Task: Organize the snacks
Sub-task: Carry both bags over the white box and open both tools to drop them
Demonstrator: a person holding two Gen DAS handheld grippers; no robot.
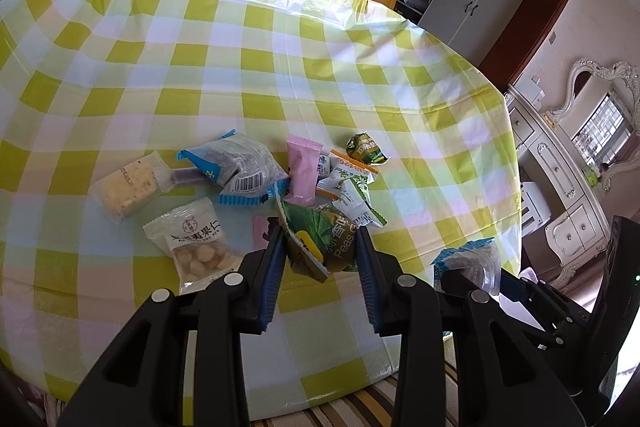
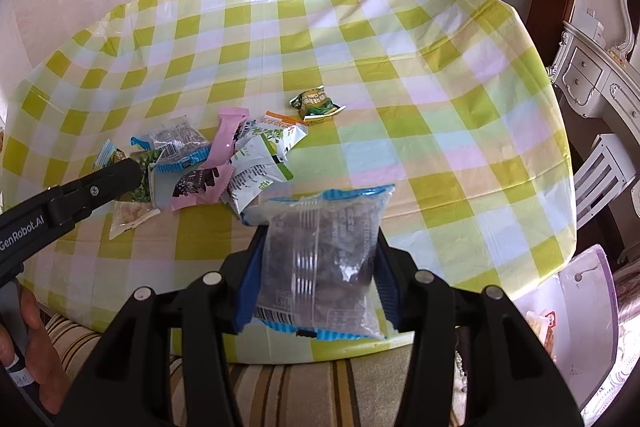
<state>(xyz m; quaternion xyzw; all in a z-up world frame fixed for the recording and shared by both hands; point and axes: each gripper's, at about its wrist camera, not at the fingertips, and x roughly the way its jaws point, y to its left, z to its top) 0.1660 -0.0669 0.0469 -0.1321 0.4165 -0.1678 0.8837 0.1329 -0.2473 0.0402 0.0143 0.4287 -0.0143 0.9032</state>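
While each hand-held gripper is clamped on a packet, left (image 1: 320, 247) on the green pea packet (image 1: 320, 243), right (image 2: 316, 259) on the clear blue-edged packet (image 2: 320, 259), the slick wrappers could slip out and fall past the surface's (image 2: 440, 107) near edge.

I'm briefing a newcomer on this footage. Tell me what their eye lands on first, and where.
First, the two packets held in the air: a green pea packet in the left claw and a clear blue-edged packet in the right claw, both at the near table edge. Behind them a snack pile lies mid-table on the yellow-green checked tablecloth, with one small green packet apart to its right.
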